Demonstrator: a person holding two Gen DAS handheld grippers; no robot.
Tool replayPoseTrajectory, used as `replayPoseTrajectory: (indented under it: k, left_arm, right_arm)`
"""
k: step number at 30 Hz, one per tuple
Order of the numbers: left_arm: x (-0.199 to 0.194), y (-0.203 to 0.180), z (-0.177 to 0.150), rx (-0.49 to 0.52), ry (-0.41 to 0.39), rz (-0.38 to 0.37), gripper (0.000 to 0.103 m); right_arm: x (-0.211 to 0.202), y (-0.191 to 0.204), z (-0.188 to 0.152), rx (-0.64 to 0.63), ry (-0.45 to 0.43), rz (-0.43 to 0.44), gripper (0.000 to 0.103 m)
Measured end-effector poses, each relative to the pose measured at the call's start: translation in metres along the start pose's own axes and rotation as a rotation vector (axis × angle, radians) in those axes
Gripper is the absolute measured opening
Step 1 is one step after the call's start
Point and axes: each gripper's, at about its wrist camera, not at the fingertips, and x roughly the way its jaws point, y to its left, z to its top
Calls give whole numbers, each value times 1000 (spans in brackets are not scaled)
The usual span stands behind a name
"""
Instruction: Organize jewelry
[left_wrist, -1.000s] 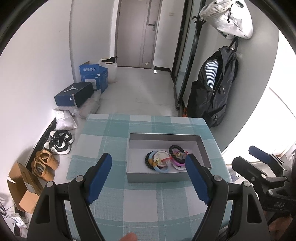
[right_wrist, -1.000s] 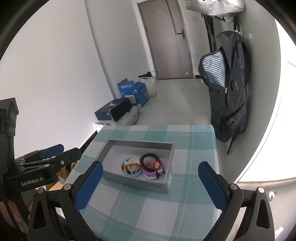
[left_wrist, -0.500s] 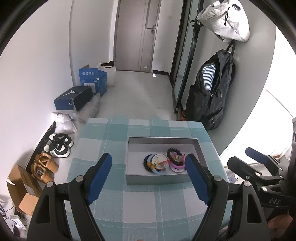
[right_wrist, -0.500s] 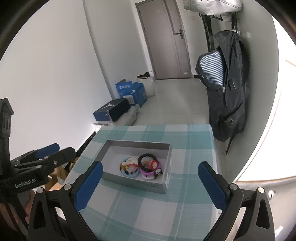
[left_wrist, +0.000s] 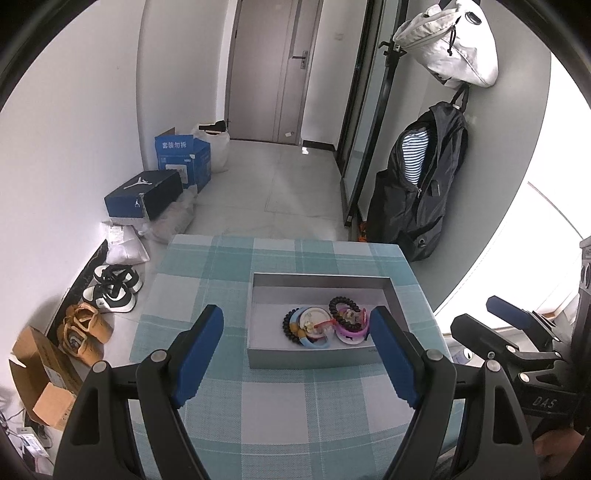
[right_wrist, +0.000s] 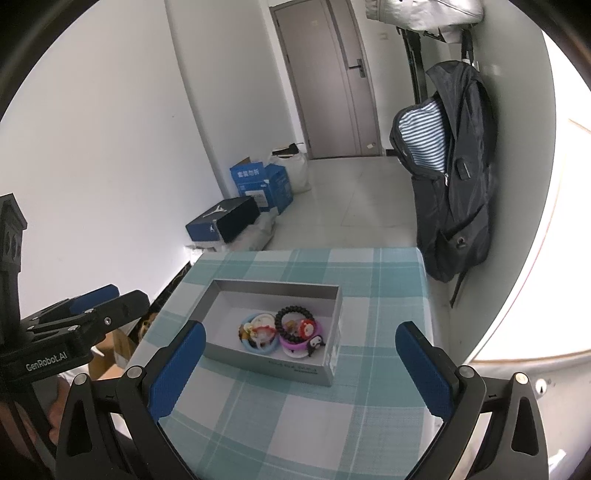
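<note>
My left tongs (left_wrist: 295, 354) stand wide apart with nothing between them, hovering over the checked bench (left_wrist: 280, 406), and my right tongs (right_wrist: 301, 363) gape just as wide and empty. The grey jewelry box (left_wrist: 317, 358) sits on the bench at about twelve o'clock from the left tongs, and inside it, bunched toward the near wall, lie a black bead bracelet (left_wrist: 343, 306), a blue bangle (left_wrist: 314, 343) and a purple bangle (left_wrist: 351, 338), touching one another.
</note>
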Motion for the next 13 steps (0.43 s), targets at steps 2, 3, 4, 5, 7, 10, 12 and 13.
replayPoseTrajectory:
  k: [2, 3, 4, 5, 7, 10, 12, 13]
  left_arm:
    - [0, 0, 0, 0, 0, 1, 78]
    - [0, 0, 0, -1, 0, 0, 78]
    - [0, 1, 0, -3, 5, -7, 78]
    - [2, 1, 0, -11, 16, -21, 78]
    - [9, 3, -2, -32, 53, -44, 78]
    - [17, 5, -5, -51, 76, -40, 78]
    - [18, 4, -6, -49, 76, -42, 78]
    - [18, 3, -6, -48, 78, -48, 78]
  right_arm:
    - [0, 0, 0, 1, -1, 0, 103]
    - [0, 0, 0, 0, -1, 0, 103]
    - [0, 0, 0, -1, -1, 0, 103]
    - [0, 0, 0, -1, -1, -1, 103]
    - [0, 0, 0, -2, -1, -1, 103]
    - [0, 0, 0, -1, -1, -3, 103]
    - [0, -1, 0, 1, 1, -2, 103]
    - [0, -1, 0, 0, 2, -2, 103]
